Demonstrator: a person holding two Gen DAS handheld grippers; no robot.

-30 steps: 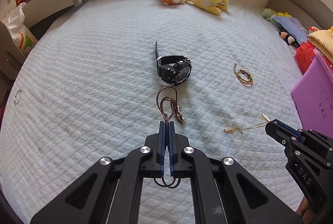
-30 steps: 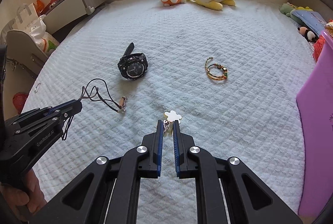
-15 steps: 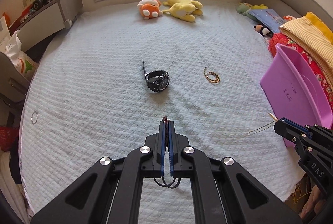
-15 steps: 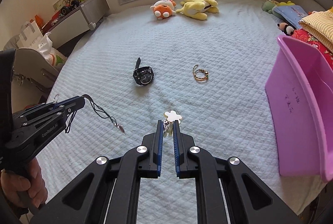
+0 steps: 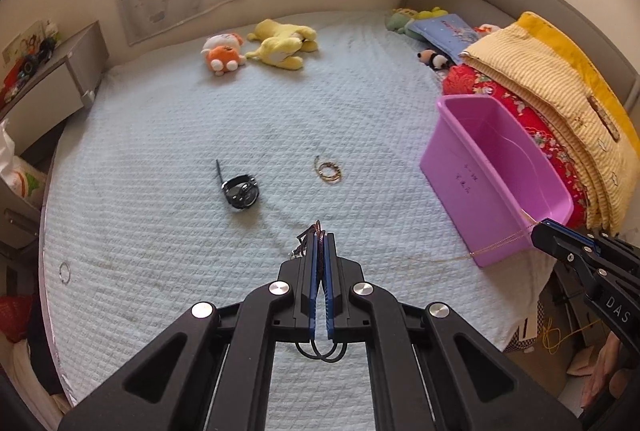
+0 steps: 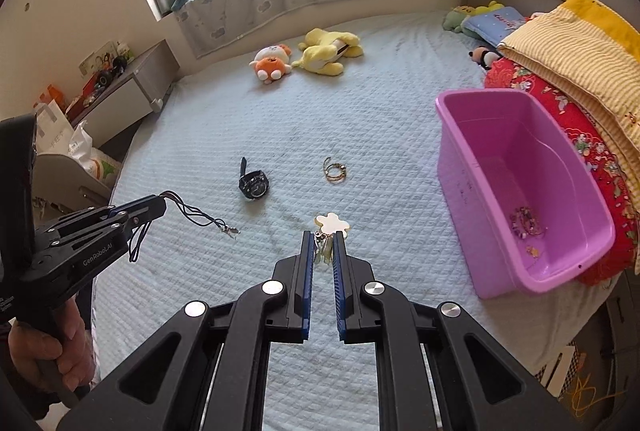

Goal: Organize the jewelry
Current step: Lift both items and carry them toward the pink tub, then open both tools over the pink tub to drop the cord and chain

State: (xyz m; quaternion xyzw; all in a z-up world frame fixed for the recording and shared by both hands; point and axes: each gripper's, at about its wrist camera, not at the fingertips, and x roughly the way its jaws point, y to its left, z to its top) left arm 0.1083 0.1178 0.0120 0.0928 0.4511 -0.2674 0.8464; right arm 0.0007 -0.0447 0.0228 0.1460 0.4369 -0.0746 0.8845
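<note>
Jewelry is split three ways right now: some in the air, some in the tub, some left on the bed. The left hand-held gripper (image 5: 319, 243) is clamped on a dark cord necklace (image 6: 192, 213) that dangles clear of the quilt, and the right hand-held gripper (image 6: 323, 245) is pinched on a thin gold chain (image 5: 500, 243) with a pale flower pendant (image 6: 332, 223) at its tips. Both hang above the bed (image 5: 168, 135), near the pink tub (image 6: 472, 167) that sits on its right side against folded blankets. A few small pieces (image 6: 526, 223) already lie at the tub's bottom. Left on the quilt are a black watch (image 5: 240, 191) and a beaded bracelet (image 5: 328, 171), well apart from the tub, plus a small ring (image 5: 64, 272) near the left edge. By my reckoning it's roughly the halfway mark.
</note>
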